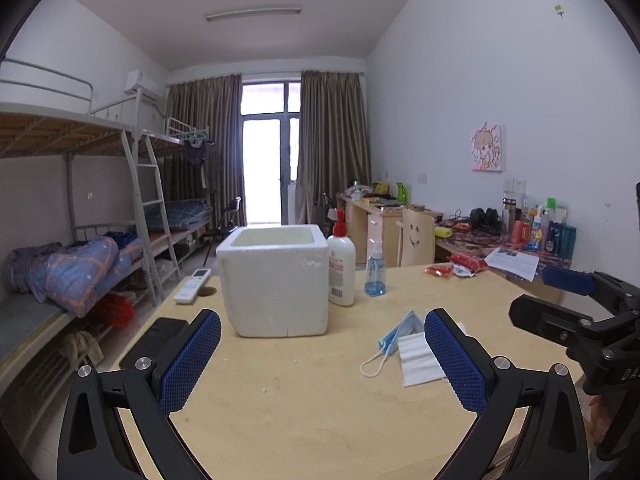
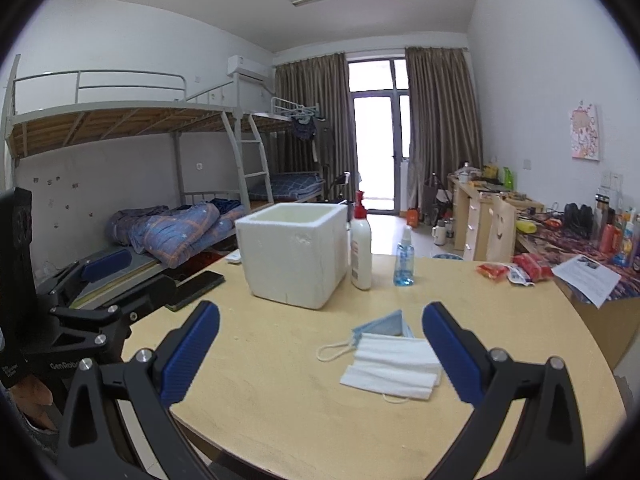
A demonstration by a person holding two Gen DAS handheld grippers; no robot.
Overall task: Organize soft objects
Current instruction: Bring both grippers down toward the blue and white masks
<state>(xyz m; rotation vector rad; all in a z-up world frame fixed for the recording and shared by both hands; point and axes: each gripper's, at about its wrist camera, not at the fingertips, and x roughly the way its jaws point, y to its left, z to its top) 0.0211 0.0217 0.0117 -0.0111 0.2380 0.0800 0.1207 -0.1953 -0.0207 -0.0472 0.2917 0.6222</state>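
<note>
Right gripper (image 2: 320,320) spread beside masks (image 2: 392,364).

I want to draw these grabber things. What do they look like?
Both match. The left gripper and right gripper have black angular arms joined by round silver bolts. Each finger wears a long blue pad with a bumpy grid texture. White lettering is printed on the black bodies.

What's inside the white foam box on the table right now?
Only the inner walls near the rim of the foam box show, pale and bare. Its floor is hidden by the front wall in both views, so I cannot tell whether anything lies at the bottom.
</note>
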